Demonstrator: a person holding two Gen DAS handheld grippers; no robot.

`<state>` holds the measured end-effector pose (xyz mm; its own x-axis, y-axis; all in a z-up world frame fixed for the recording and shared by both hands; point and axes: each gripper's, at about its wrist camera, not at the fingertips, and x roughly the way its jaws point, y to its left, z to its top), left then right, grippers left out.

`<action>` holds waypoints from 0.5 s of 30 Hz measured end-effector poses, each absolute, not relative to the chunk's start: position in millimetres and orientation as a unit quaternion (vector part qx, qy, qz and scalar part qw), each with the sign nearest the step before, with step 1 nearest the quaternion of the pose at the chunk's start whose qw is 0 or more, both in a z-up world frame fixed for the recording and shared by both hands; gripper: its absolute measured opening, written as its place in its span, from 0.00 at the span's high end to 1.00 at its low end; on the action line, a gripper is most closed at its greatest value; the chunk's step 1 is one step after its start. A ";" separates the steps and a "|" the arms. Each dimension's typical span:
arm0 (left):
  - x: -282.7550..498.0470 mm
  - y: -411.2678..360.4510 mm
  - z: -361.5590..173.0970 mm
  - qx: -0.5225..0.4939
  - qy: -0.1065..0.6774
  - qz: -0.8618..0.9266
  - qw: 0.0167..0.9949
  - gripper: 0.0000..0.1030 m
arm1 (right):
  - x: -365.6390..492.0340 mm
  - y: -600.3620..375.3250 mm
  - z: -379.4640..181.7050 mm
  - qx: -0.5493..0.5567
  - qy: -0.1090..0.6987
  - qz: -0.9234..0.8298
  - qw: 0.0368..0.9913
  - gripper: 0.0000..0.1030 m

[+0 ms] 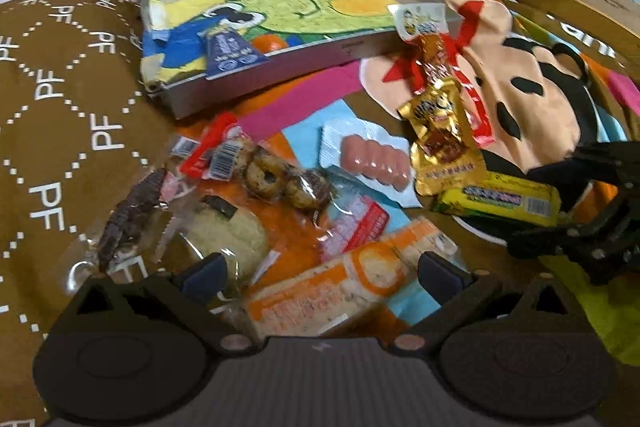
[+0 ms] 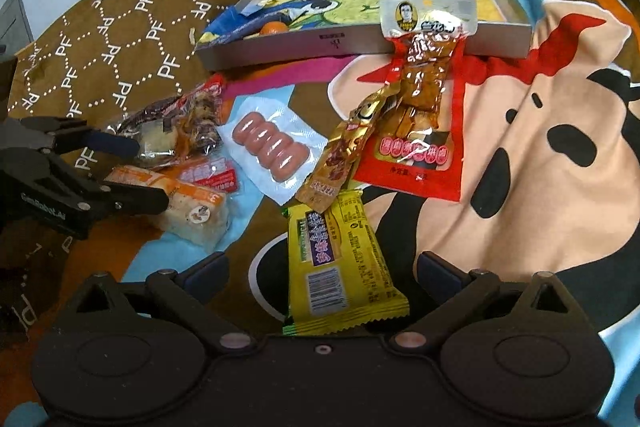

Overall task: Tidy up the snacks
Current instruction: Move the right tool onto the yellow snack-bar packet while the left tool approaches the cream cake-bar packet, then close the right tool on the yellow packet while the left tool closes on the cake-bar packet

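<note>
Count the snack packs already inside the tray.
2, maybe more hidden. A blue packet lies at the tray's left end with an orange round snack beside it. The red meat pack only leans on the front wall.

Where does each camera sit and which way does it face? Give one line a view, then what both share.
Left wrist: on the left gripper, facing forward over the orange-and-white cake pack; its own open fingers show, and the right gripper at right.
Right wrist: on the right gripper, facing forward over the yellow packet; its open fingers show, the left gripper at left.
Shared: the tray, sausage pack, yellow packet.
</note>
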<state>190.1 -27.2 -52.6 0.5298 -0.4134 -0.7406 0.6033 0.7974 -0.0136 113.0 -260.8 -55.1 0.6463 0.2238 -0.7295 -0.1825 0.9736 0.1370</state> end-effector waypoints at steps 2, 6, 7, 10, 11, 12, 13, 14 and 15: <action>185.4 -28.3 -54.2 0.138 0.390 -0.300 0.859 0.00 | 113.3 -259.6 -55.8 0.024 0.407 0.113 0.906 0.05; 173.7 -29.0 -55.9 0.137 0.405 -0.318 0.846 0.00 | 110.9 -258.1 -54.5 0.023 0.407 0.120 0.905 0.06; 171.5 -29.4 -56.4 0.132 0.413 -0.325 0.840 0.00 | 110.2 -257.6 -54.1 0.023 0.408 0.122 0.905 0.06; 162.7 -35.2 -59.5 0.137 0.432 -0.324 0.831 0.00 | 108.4 -256.6 -52.9 0.020 0.412 0.126 0.902 0.06; 158.5 -37.5 -60.2 0.144 0.432 -0.321 0.830 0.00 | 107.7 -256.6 -52.4 0.020 0.413 0.127 0.901 0.06; 154.4 -39.8 -60.4 0.150 0.432 -0.321 0.829 0.00 | 106.8 -256.6 -51.7 0.020 0.415 0.128 0.900 0.06; 150.5 -41.8 -59.7 0.153 0.433 -0.323 0.828 0.00 | 105.7 -256.7 -51.2 0.021 0.417 0.128 0.900 0.06; 146.6 -43.5 -58.3 0.151 0.433 -0.324 0.827 0.00 | 104.4 -256.9 -50.6 0.022 0.419 0.128 0.898 0.06; 144.1 -44.5 -56.3 0.148 0.434 -0.325 0.828 0.00 | 102.6 -257.3 -49.7 0.024 0.421 0.129 0.897 0.07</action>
